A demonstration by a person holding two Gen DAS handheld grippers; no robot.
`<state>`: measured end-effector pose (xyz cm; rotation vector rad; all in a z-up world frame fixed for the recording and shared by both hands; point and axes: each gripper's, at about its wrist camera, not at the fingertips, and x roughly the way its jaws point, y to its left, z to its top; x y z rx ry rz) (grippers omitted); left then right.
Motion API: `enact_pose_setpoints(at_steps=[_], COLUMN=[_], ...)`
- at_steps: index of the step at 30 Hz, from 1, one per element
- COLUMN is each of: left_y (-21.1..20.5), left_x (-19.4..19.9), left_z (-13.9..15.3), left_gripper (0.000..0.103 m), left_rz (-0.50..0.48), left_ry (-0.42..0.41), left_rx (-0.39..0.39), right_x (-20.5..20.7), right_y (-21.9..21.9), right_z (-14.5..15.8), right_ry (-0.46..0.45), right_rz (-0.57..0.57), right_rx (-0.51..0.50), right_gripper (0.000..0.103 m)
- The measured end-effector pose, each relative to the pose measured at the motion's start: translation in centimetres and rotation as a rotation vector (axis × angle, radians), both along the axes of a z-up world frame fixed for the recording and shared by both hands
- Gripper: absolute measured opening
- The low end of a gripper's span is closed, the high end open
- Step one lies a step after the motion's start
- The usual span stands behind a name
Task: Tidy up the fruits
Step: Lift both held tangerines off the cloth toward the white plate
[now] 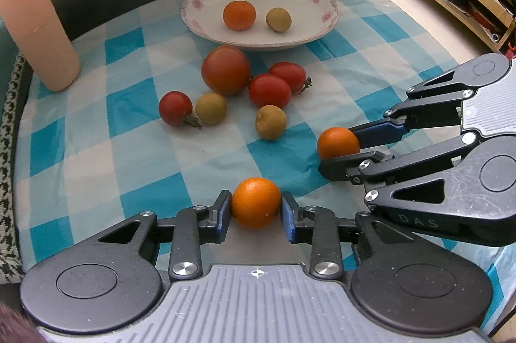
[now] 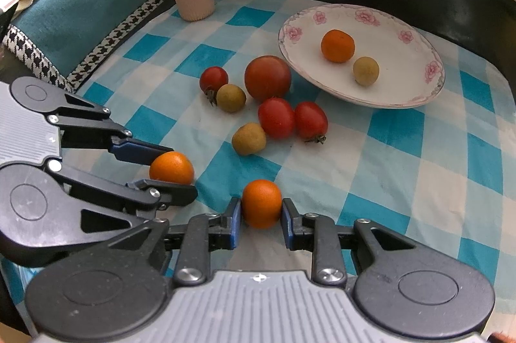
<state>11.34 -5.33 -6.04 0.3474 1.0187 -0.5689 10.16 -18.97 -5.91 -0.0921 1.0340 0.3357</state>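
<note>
Gripping one small round orange mandarin [image 1: 256, 203] each [image 2: 261, 203]: left gripper [image 1: 256, 210], right gripper [image 2: 261, 215] (round, no long axis). Flowered white plate [image 1: 206, 20] holds mandarin [image 1: 239, 15], tan longan [image 1: 278, 19].

Both fisheye views sit low and close over the checked bench [image 1: 96, 149], each looking forward along its own hand-held gripper toward the flowered plate [image 1: 206, 30], the left view from the plate's left-front, the right from its right-front, sharing the plate [image 2: 403, 98] and the fruit before it.
</note>
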Motion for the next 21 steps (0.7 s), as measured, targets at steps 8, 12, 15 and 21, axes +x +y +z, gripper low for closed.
enact_pose_setpoints(at_steps=[8,12,15,21], left_y=[-0.5,-0.8,-1.0,-1.6], left_x=[0.4,0.9,1.4,2.0], left_z=[0.4,1.1,1.9,2.7], left_gripper=[0.040,0.040,0.039,0.039], left_rz=[0.010,0.026,0.039,0.052], left_ry=[-0.005,-0.019,-0.034,-0.058], left_rx=[-0.002,-0.013,-0.032,-0.040], right_x=[0.1,0.4,0.7,1.2], right_y=[-0.4,-0.6,-1.0,-1.5], right_z=[0.4,1.3,2.0,2.8], right_ry=[-0.014,-0.038,-0.059,-0.086], right_rz=[-0.028,-0.049,-0.072,-0.105], right_rx=[-0.007,-0.008,0.000,0.000], right_gripper=[0.042,0.042,0.042,0.042])
